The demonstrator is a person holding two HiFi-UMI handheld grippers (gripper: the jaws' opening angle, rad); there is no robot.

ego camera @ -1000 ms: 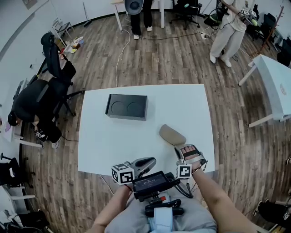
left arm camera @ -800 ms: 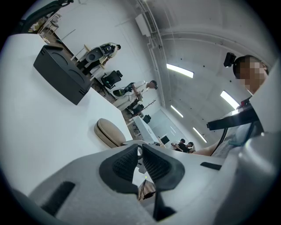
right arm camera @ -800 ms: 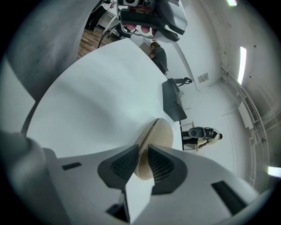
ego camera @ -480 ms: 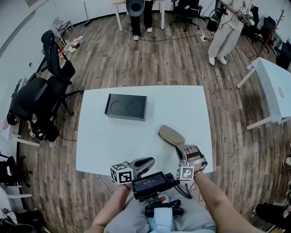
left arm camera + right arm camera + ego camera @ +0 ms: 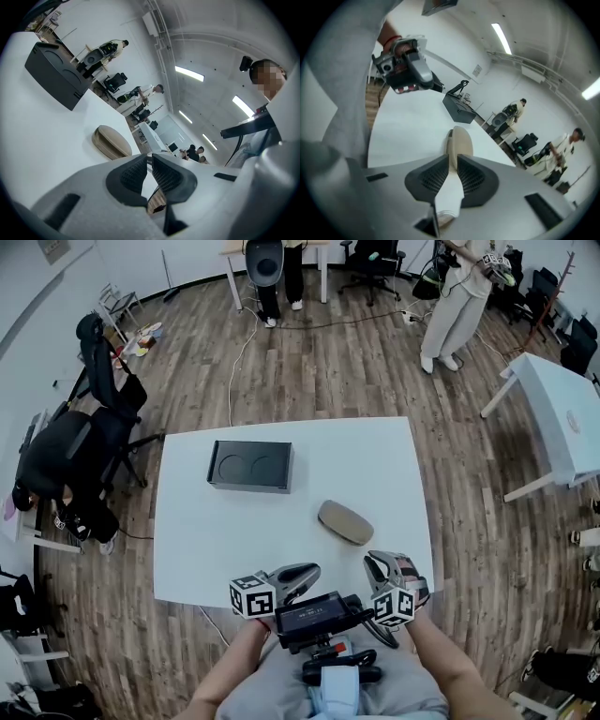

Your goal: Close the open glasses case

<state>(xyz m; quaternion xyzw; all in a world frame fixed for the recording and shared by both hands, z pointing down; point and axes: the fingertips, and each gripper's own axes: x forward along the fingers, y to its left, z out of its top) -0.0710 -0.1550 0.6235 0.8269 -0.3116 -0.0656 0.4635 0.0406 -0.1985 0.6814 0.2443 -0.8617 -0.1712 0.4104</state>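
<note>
Glasses case [image 5: 345, 522] is noted lying flat on the white worktop [image 5: 197, 540], right of centre and towards the near edge. Its lid is down on the base, and only a thin seam shows along the side in the left gripper view. The closing step is therefore judged to be essentially complete. Right tool [image 5: 452, 159] is held above the near edge, just short of the case and aimed at it. Its jaws are narrowly apart with nothing gripped and only bare worktop seen between the pads. Left tool [image 5: 149, 158] is held near the front edge, well apart from the case, with jaws almost together and empty. If any move is called for next, it is judged to be a light press on the lid to confirm that it has seated, or else withdrawal. Black box [image 5: 251, 466], with two round recesses in its top, is recorded farther back on the left, well apart from the case. Nothing is seen between either tool and the case. Standing people and office chairs are confined to the wooden floor beyond.
</note>
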